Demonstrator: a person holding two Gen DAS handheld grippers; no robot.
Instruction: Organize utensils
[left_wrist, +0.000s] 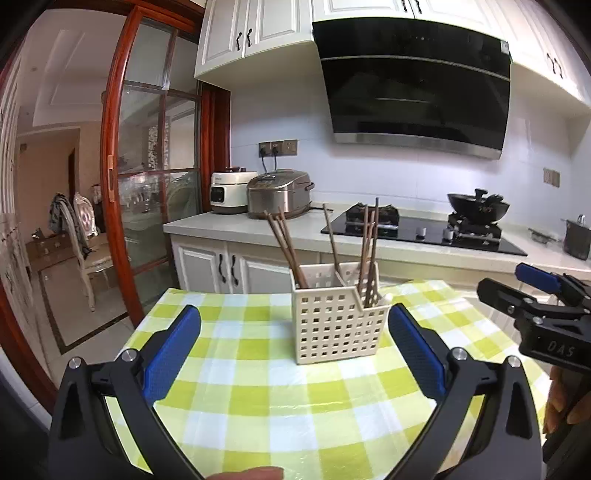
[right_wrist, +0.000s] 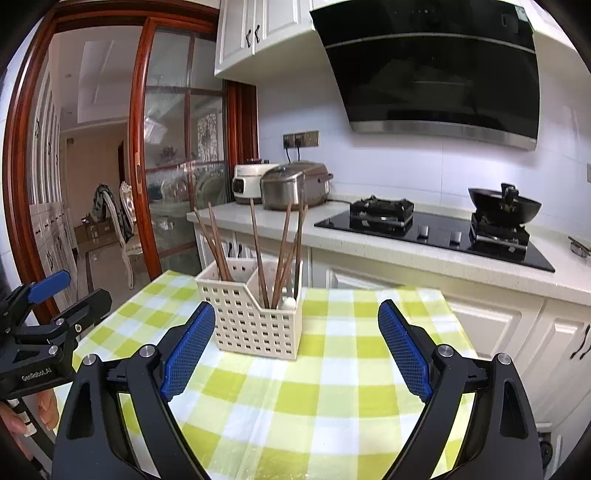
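A cream perforated utensil holder (left_wrist: 334, 321) stands on the table with the green-and-white checked cloth (left_wrist: 280, 398). Several brown chopsticks (left_wrist: 286, 247) stand in its compartments, and a white spoon end (right_wrist: 289, 303) shows in the right one. My left gripper (left_wrist: 293, 328) is open and empty, just short of the holder. My right gripper (right_wrist: 297, 325) is open and empty, with the holder (right_wrist: 255, 317) in front of its left finger. Each gripper shows at the edge of the other's view: the right gripper (left_wrist: 532, 288), the left gripper (right_wrist: 59, 295).
Behind the table runs a white kitchen counter (left_wrist: 236, 227) with two rice cookers (left_wrist: 277, 194), a black gas hob (left_wrist: 424, 232) with a wok (left_wrist: 478, 206), and a range hood above. A glass sliding door (left_wrist: 155, 177) is to the left.
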